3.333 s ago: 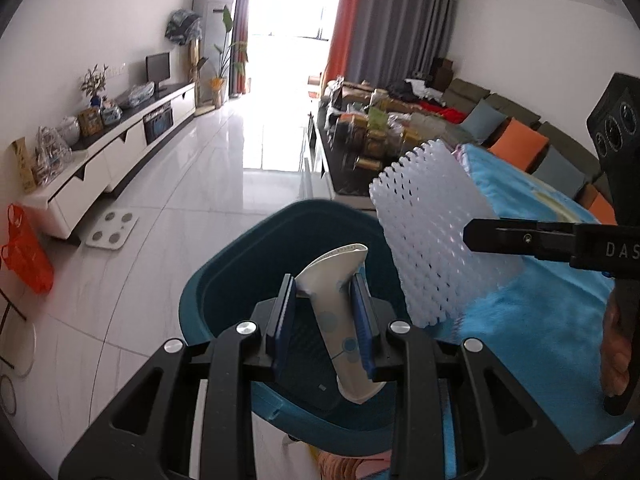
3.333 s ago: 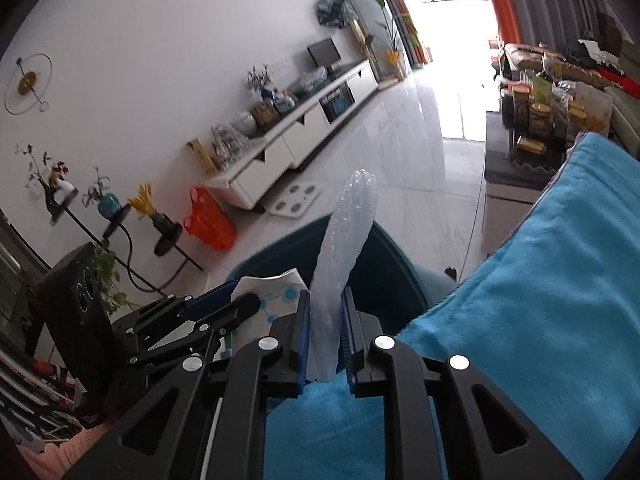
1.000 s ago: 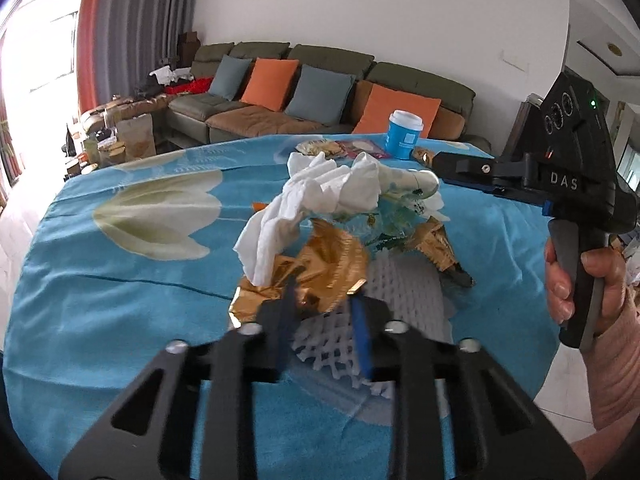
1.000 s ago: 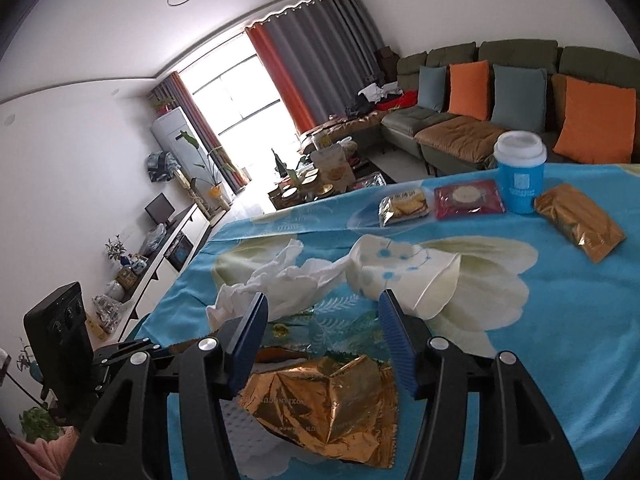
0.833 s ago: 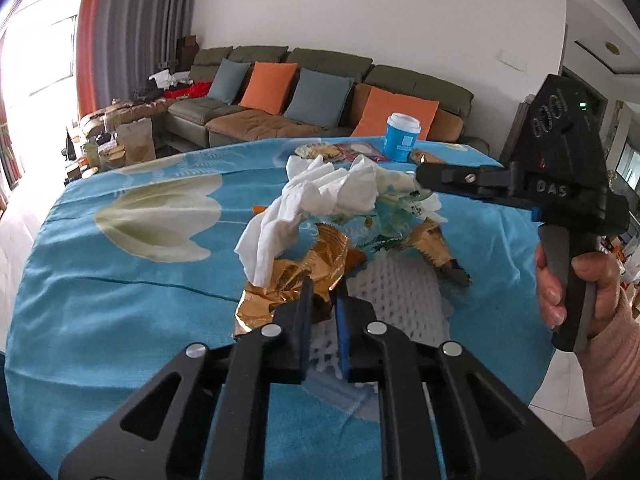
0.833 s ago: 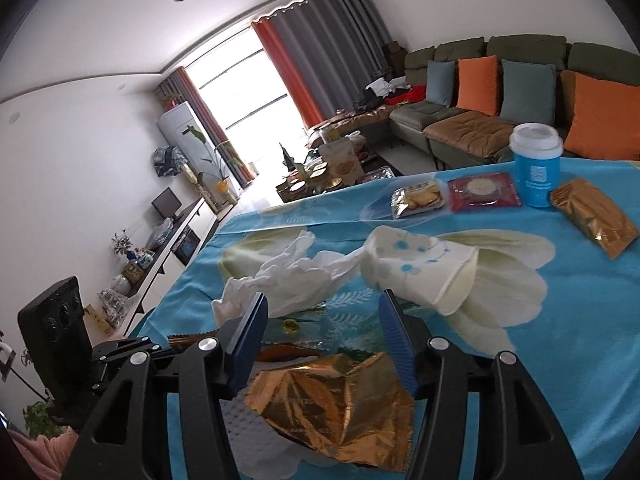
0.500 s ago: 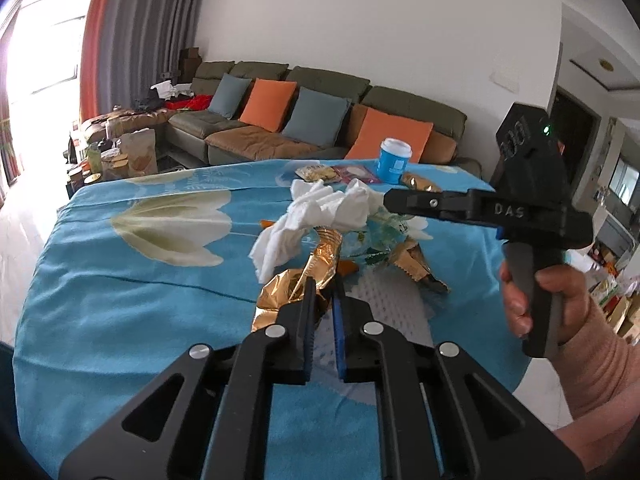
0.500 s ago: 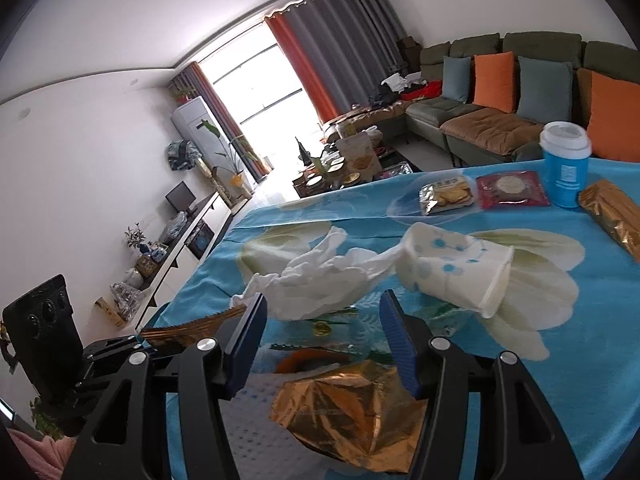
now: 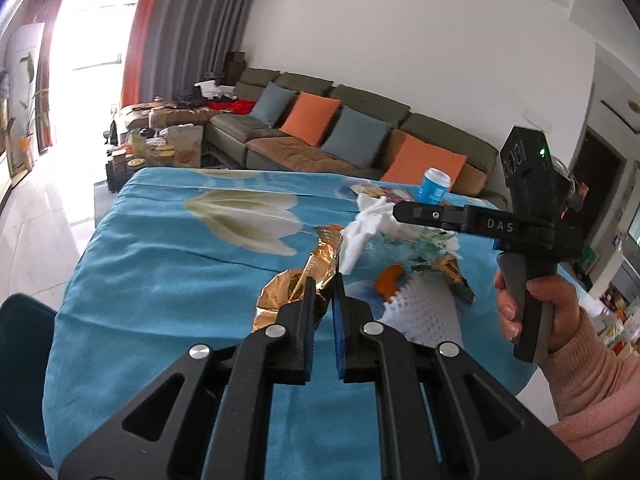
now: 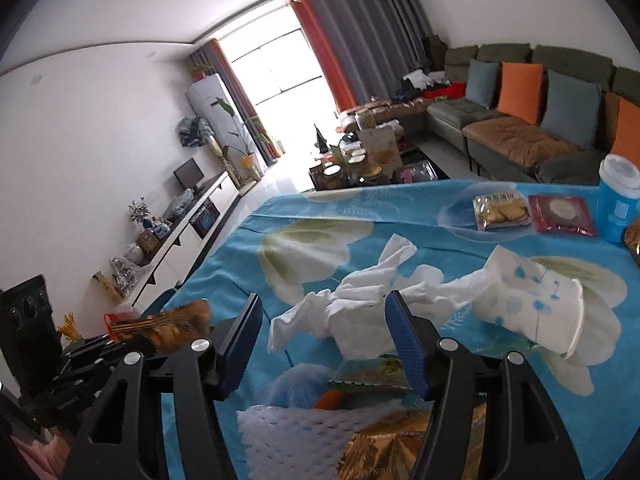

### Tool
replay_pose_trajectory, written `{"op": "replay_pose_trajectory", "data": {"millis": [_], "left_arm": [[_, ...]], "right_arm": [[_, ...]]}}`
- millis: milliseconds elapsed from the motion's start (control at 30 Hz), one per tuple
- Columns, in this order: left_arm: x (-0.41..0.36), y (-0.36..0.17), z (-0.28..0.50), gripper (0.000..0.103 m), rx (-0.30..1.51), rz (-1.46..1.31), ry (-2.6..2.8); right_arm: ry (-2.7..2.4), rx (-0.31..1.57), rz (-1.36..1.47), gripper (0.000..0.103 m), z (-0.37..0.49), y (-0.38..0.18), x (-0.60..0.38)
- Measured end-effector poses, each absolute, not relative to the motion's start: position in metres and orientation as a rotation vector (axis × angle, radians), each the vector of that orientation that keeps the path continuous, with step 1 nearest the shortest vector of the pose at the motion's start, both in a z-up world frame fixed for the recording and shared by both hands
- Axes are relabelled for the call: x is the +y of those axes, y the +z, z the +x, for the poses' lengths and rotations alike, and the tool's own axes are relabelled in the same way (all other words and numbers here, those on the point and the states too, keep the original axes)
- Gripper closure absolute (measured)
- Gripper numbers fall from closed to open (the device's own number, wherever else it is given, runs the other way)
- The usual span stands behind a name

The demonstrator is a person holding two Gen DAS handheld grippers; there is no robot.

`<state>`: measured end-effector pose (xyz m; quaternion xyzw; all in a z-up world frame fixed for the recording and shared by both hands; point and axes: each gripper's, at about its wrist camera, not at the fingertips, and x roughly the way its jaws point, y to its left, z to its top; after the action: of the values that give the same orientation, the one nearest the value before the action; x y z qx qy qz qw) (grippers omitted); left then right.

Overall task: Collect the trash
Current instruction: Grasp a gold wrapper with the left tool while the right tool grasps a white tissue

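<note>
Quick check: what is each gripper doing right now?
Left gripper: closed on the gold foil wrapper.
Right gripper: open, holding nothing, above the white tissue.

A home living room; green sectional sofa (image 9: pixel 360 136) with orange cushions; curtains (image 10: pixel 360 40); TV cabinet (image 10: pixel 188 236)

Tissue (image 10: pixel 352 316) lies on tablecloth (image 10: pixel 248 240), cup (image 10: pixel 532 304) right.
</note>
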<state>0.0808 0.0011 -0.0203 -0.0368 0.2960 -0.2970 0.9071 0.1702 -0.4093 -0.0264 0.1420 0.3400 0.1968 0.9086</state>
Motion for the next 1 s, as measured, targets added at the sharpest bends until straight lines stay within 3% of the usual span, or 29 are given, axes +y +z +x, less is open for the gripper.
{"op": "replay_pose_trajectory", "data": {"millis": [333,900,1000], "left_arm": [[0.021,-0.027,0.075,0.095,0.618,-0.093,-0.573],[0.059,-0.016,0.063,0.095,0.570,-0.133,-0.511],[0.065,-0.017,0.062,0.095,0.568,-0.145,-0.503]], "right_arm": [[0.413,0.719,0.350,0.095,0.178,-0.028,-0.407],[0.506,0.636,0.294,0.101,0.167,0.009,-0.369],[0.437,0.634,0.251,0.086,0.165,0.010,-0.366]]}}
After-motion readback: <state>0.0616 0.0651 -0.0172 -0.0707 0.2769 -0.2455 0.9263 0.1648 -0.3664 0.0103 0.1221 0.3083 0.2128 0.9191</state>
